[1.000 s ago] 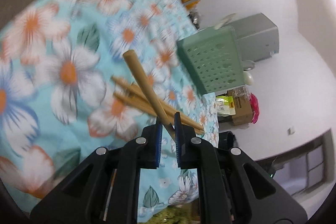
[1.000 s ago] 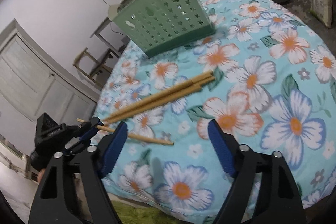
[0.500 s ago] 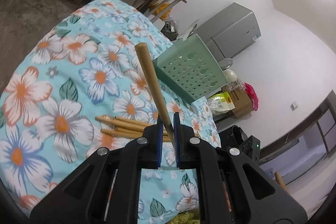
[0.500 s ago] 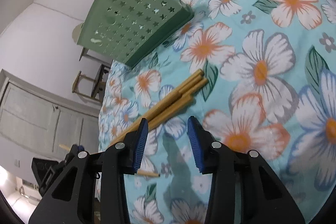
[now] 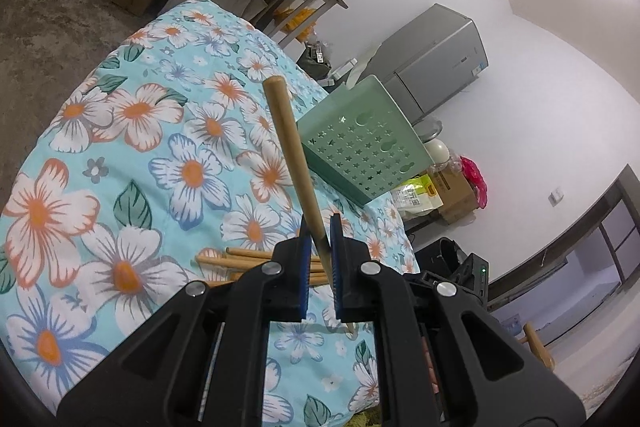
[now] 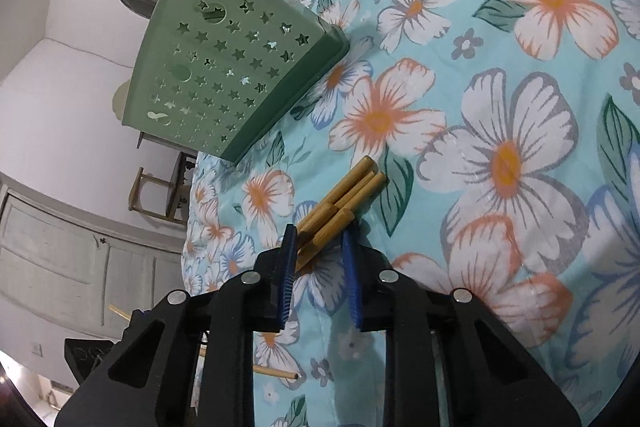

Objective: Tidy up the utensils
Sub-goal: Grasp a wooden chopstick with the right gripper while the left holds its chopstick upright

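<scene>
Chopstick point(image 5: 294, 163), wooden, clenched in left tool point(image 5: 319, 251), long axis raised off the surface point(image 5: 132, 115), blunt end aimed toward green basket point(image 5: 368, 143) at the far edge. Chopstick bundle point(image 6: 340, 203) lies flat near the near edge, butts toward the basket; right tool point(image 6: 318, 255) closing around it. Floral middle lies open.

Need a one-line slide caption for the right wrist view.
Right gripper closing around bamboo chopsticks lying on the floral tablecloth, green star-punched basket beyond.
</scene>
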### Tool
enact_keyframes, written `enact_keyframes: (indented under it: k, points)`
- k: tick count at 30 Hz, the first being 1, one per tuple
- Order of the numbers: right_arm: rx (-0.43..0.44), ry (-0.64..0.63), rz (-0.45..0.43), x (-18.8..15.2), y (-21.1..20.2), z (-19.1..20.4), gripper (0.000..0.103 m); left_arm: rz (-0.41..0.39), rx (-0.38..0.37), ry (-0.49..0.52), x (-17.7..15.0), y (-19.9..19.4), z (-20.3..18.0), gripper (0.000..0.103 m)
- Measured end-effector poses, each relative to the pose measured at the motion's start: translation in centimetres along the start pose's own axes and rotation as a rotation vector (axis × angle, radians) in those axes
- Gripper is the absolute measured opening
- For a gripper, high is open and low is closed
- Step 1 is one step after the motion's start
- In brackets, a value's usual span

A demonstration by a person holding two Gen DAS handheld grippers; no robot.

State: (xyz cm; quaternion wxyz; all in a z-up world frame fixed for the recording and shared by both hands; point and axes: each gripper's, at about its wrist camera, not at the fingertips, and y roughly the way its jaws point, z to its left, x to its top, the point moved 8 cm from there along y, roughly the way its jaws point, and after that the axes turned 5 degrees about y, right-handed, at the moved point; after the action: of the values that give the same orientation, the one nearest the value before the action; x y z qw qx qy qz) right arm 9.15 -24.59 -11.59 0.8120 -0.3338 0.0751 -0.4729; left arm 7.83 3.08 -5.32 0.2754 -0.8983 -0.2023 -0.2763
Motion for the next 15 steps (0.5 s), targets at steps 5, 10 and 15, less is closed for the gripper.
enact_keyframes:
  k: [5,10,15]
  points:
    - [0.008,0.013,-0.003,0.0,-0.1,0.2,0.02,-0.001,0.001,0.004,0.1,0.0,0.0,0.007]
    - [0.028,0.004,-0.014,-0.5,-1.6,0.4,0.018,-0.013,0.002,0.012,0.4,-0.4,-0.2,0.007]
    - [0.065,-0.024,-0.04,-0.6,-3.3,1.3,0.016,-0.027,0.002,0.025,0.7,-1.1,-0.6,0.006]
